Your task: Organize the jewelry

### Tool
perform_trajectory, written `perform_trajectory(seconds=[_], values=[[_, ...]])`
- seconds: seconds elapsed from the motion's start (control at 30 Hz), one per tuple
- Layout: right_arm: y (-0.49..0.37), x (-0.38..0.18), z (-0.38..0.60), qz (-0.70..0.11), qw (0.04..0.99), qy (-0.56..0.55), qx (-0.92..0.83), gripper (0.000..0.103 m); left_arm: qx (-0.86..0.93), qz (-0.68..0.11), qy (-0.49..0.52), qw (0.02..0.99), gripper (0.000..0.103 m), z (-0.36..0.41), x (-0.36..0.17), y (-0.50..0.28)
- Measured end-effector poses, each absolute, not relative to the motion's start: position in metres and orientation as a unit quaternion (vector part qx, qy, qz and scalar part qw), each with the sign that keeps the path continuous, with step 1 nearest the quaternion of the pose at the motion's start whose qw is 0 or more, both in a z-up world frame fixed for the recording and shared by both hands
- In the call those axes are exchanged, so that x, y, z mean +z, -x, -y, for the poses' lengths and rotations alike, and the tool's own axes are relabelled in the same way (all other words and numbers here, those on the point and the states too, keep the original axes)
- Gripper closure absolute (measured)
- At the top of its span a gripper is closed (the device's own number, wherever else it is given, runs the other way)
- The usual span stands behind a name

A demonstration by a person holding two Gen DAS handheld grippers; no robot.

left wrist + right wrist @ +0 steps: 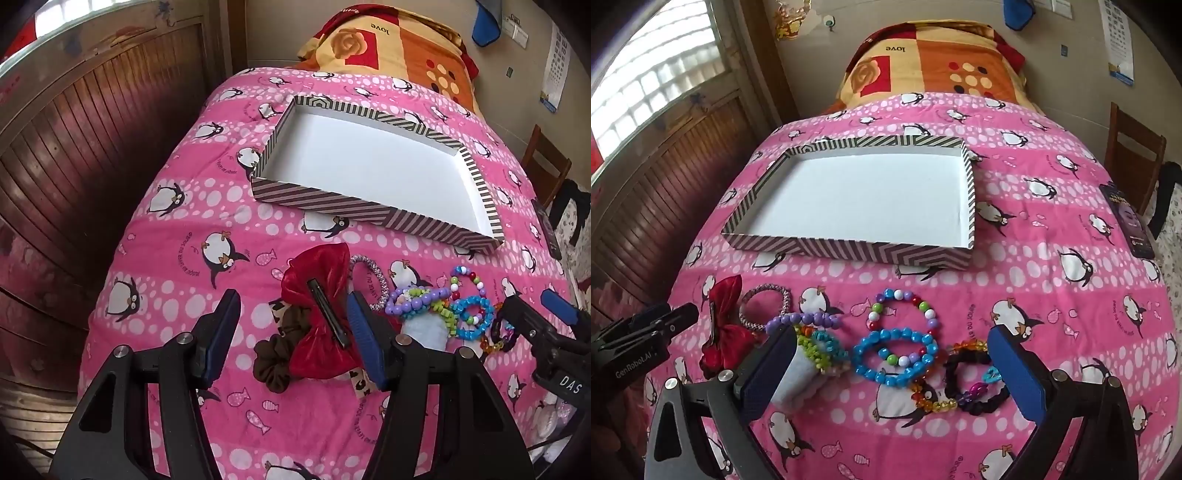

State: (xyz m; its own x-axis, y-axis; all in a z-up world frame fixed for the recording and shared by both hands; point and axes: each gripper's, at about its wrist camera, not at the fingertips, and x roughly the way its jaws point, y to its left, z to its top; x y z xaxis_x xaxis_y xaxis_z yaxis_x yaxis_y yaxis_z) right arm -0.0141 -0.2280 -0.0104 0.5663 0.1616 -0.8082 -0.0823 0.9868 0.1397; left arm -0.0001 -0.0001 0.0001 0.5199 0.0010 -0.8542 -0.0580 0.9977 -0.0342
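Observation:
A striped shallow box (317, 201) (849, 253) with a bare white inside lies on the pink penguin bedspread. My left gripper (293, 314) is open above a red bow hair clip (321, 314) (722, 332), with a brown scrunchie (275, 363) beside it. My right gripper (892, 356) (535, 306) is open over a blue bead bracelet (894, 356) (474, 315), with a multicoloured bead bracelet (905, 308), a purple bead bracelet (809, 319) (417, 301), a black scrunchie (975, 380) and an amber bead bracelet (934, 400) around it. A pink braided bracelet (764, 304) (371, 280) lies by the bow.
The bed's left edge drops to a wooden panelled wall (74, 155). An orange patterned blanket (934, 62) lies at the far end. A dark phone (1126, 225) lies near the right edge, with a wooden chair (1134, 162) beyond it.

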Motion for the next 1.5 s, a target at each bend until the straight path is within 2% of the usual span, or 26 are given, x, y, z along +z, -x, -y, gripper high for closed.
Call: perform_trajectory(seconds=[1.1,1.5], values=[[0.0121,-0.0158,0.2183,-0.47,0.878,-0.016,0.085,0.001,0.014,-0.488,0.052,0.871,0.043,0.0015,-0.0053,0.0007],[0.0123,-0.0158,0.2177,-0.47,0.878,-0.017,0.088,0.001,0.019,-0.524,0.055,0.85,0.043,0.0028,-0.004,0.0001]])
